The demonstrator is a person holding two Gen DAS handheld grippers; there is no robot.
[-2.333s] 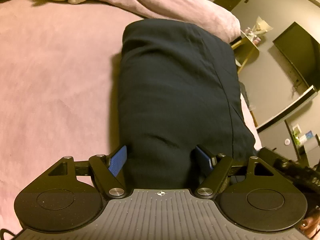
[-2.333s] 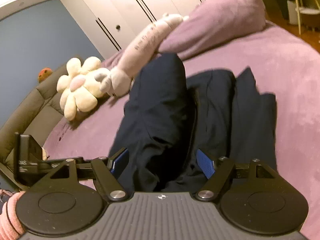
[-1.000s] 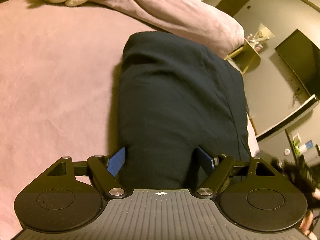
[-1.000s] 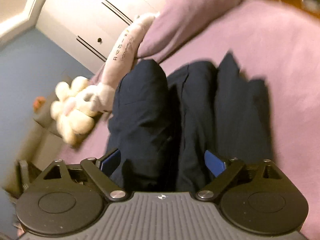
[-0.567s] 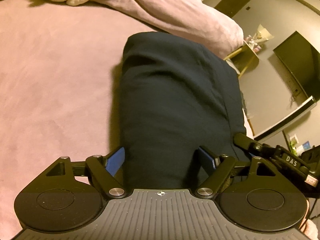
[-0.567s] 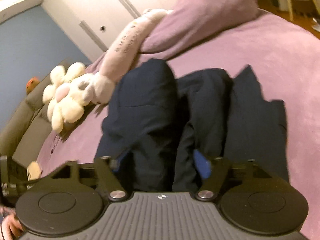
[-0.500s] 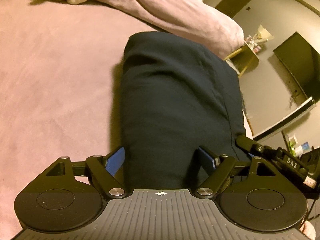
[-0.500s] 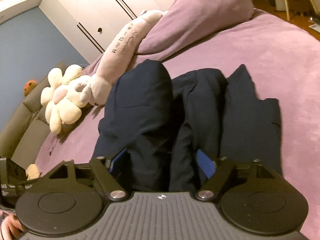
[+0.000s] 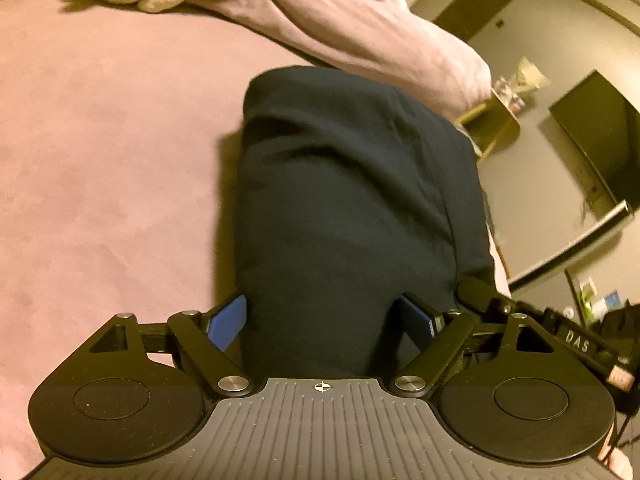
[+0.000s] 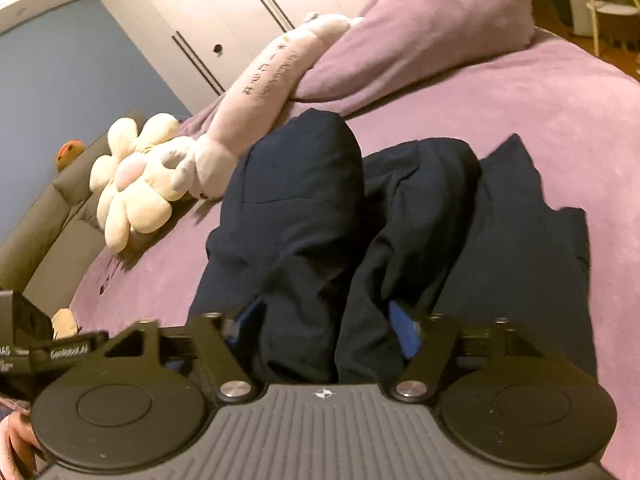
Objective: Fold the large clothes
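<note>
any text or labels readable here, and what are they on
"DAS": on the right tool, seen in the left wrist view.
"GenRobot.AI": on the left tool, seen in the right wrist view; blurred, likely reading.
Dark lettering on the long plush: too blurred to read.

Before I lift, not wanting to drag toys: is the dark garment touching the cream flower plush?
Apart. The right wrist view shows purple bedspread between the cream flower plush and the dark garment.
</note>
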